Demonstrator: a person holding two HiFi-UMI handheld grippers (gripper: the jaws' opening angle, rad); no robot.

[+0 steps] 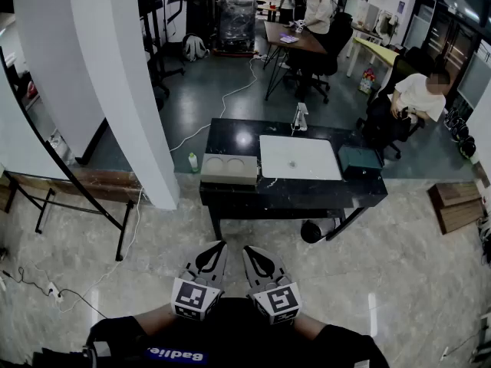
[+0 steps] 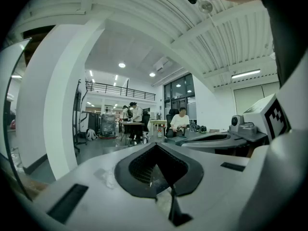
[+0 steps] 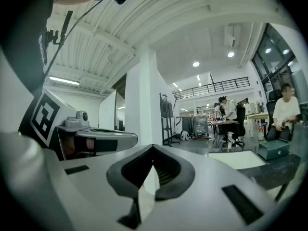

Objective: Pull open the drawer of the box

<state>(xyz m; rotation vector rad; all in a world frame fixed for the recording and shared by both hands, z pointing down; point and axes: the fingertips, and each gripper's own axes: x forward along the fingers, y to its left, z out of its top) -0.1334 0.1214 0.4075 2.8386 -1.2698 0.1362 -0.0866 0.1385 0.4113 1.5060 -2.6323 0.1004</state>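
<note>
The box [image 1: 229, 169] lies lengthwise along the table's [image 1: 307, 196] near edge, front seemingly facing the person. Left gripper [image 1: 218, 247] and right gripper [image 1: 250, 251] are clenched, empty.

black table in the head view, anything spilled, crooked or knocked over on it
Nothing stands out. The flat grey box, the white rectangular mat and the dark green box all sit level and square to the edges of the black table; no spill shows.

One black counter [image 1: 291, 194], bearing one grey box with two round recesses [image 1: 229, 169], one white rectangular sheet [image 1: 299, 158], one dark green case [image 1: 359, 162].
</note>
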